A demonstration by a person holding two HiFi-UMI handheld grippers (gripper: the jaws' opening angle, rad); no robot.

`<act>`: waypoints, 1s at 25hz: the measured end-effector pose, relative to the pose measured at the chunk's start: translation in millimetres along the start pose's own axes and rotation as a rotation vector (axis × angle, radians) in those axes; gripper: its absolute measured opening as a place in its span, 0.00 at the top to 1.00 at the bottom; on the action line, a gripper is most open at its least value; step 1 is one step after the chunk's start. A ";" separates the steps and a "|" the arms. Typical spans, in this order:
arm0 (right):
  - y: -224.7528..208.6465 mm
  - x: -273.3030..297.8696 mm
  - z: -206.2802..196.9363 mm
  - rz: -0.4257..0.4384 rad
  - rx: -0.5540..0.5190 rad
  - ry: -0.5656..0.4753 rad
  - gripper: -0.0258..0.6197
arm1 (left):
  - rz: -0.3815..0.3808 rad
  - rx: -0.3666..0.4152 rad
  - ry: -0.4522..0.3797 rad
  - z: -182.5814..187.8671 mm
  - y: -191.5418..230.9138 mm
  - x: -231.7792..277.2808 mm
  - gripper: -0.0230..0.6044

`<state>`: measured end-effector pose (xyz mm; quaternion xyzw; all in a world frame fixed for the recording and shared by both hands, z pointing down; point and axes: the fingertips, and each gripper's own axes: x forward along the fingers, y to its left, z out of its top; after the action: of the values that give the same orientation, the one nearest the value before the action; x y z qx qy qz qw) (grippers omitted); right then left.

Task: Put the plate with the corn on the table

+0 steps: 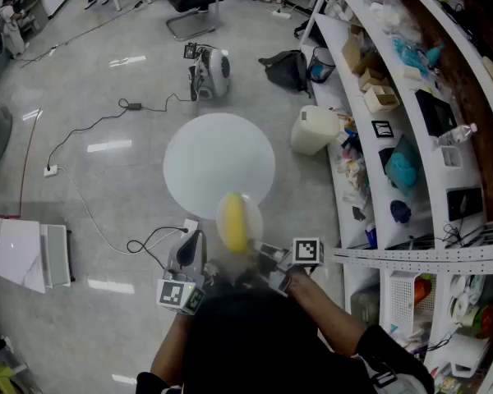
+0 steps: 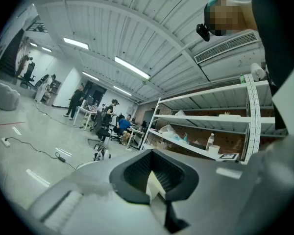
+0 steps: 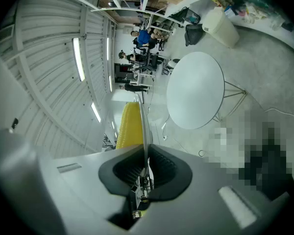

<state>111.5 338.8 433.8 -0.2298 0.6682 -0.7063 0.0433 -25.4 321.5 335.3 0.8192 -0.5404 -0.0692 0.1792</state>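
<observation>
No text, label, brand or number can be read in any of the views.

Head view: high above the round table (image 1: 219, 167), facing steeply down, far off.
Left gripper view: on the table's near side, level, toward the shelves (image 2: 206, 124).
Right gripper view: same side, tilted down at the table.
Shared: table (head, right); shelves (head, left).

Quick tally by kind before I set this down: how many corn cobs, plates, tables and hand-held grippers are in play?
corn: 1
plate: 1
table: 1
hand-held grippers: 2 (left hand-held gripper, right hand-held gripper)
total: 5
</observation>
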 end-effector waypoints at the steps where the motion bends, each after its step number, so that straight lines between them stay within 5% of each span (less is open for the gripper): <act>1: 0.8 -1.1 -1.1 -0.005 0.004 0.000 0.91 | -0.007 0.002 -0.004 0.1 -1.6 -0.1 0.96; 18: 8.3 -11.3 -5.0 0.021 0.012 -0.011 0.91 | -0.031 0.036 -0.014 -8.7 -11.2 -3.2 0.96; 25: -5.2 -29.5 -4.3 -0.048 0.054 -0.024 0.91 | -0.014 0.025 -0.014 -11.8 -22.3 -3.4 0.96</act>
<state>137.4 354.2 430.9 -0.2528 0.6428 -0.7220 0.0406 -4.0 335.0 337.7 0.8247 -0.5366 -0.0694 0.1647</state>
